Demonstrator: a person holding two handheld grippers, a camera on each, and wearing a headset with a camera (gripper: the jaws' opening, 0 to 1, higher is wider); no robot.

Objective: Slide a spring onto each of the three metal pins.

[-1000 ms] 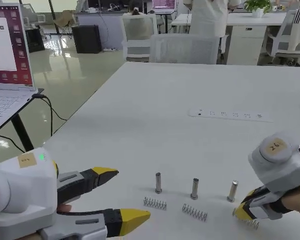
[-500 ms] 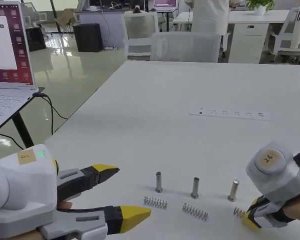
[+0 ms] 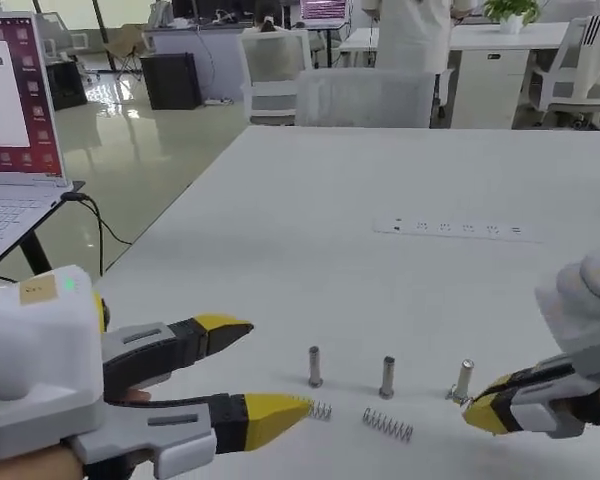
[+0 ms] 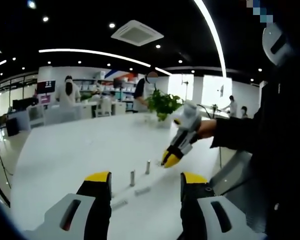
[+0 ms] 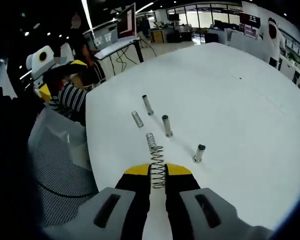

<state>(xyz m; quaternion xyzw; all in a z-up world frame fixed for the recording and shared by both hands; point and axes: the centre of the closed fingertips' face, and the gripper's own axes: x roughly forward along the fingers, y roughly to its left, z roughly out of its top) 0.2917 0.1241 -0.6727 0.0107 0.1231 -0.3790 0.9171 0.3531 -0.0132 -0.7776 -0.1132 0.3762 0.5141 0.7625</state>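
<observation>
Right gripper [image 5: 157, 172] jaws closed on a thin coiled wire spring [image 5: 158, 161], held off the white bench [image 3: 310, 220]. Its yellow tips sit just beside the rightmost of three short upright metal pins [image 3: 387, 377]. The pins stand in a row near the bench's front edge, all bare. Two loose springs [image 3: 387, 425] lie flat in front of the pins, one partly hidden behind the left gripper [image 3: 272, 368]. Left gripper jaws spread wide, empty, above the bench. White power strip [image 3: 457, 229] lies farther back, well apart. Open laptop [image 3: 10, 110] off the bench's left side. Room behind: glossy pale floor [image 3: 150, 140], white mesh chair [image 3: 365, 97], white desks [image 3: 480, 40], person in white [image 3: 415, 30]. Ceiling strip lights [image 4: 100, 52] in the left gripper view.
</observation>
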